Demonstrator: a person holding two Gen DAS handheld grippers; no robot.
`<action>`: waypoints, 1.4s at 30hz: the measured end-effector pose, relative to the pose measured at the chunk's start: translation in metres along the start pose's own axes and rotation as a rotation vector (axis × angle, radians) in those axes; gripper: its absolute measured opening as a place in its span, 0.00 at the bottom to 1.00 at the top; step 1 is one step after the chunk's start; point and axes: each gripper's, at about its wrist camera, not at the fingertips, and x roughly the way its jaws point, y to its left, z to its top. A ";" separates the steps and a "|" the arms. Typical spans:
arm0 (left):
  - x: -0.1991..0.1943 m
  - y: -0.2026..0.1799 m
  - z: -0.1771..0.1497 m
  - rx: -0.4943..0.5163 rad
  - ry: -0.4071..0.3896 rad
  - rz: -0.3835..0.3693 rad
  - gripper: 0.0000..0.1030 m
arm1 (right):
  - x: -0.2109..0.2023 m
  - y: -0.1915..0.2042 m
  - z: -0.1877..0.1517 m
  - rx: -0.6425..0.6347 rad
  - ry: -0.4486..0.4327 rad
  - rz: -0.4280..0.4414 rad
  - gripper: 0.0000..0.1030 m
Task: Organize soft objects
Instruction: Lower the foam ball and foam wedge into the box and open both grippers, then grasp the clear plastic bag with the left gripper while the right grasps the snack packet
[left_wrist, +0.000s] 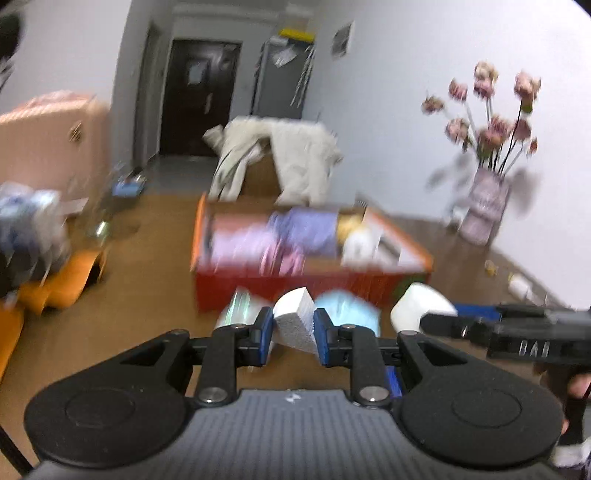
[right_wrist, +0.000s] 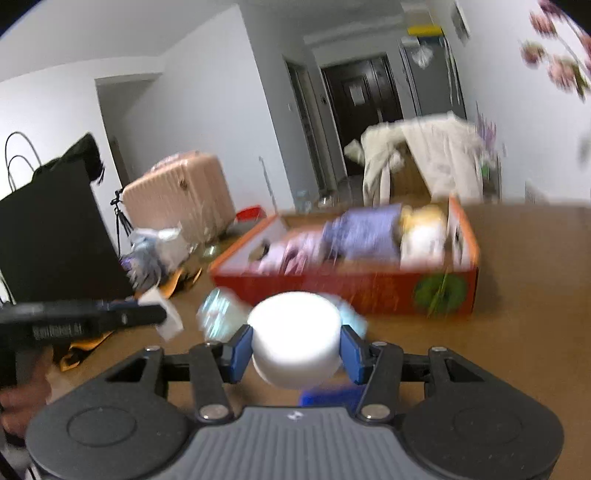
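My left gripper (left_wrist: 294, 326) is shut on a white foam block (left_wrist: 295, 308), held on edge between the blue pads. My right gripper (right_wrist: 295, 350) is shut on a round white soft pad (right_wrist: 295, 325). Each gripper shows in the other's view: the right gripper (left_wrist: 424, 319) with its white pad (left_wrist: 419, 304), the left gripper (right_wrist: 162, 317) with its block (right_wrist: 170, 325). Both hang over the brown table just short of an open red-orange box (left_wrist: 295, 288) (right_wrist: 332, 291). The box holds purple cloths (left_wrist: 306, 229) and a yellow-and-white soft toy (right_wrist: 421, 232).
A shiny packet (left_wrist: 238, 310) and a pale blue item (left_wrist: 347, 310) lie between the grippers and the box. A vase of pink flowers (left_wrist: 484, 206) stands at the back right. An orange piece (left_wrist: 59, 284), a cloth heap (left_wrist: 29, 225) and a pink suitcase (right_wrist: 177, 199) are on the left.
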 end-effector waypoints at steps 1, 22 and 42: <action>0.012 -0.002 0.017 0.016 -0.012 -0.019 0.24 | 0.004 -0.004 0.014 -0.024 -0.018 -0.006 0.48; 0.237 0.002 0.089 0.027 0.248 0.036 0.65 | 0.197 -0.044 0.070 -0.026 0.286 0.045 0.57; 0.010 0.022 0.088 0.129 0.029 0.141 0.82 | -0.026 -0.023 0.120 -0.102 -0.005 -0.101 0.75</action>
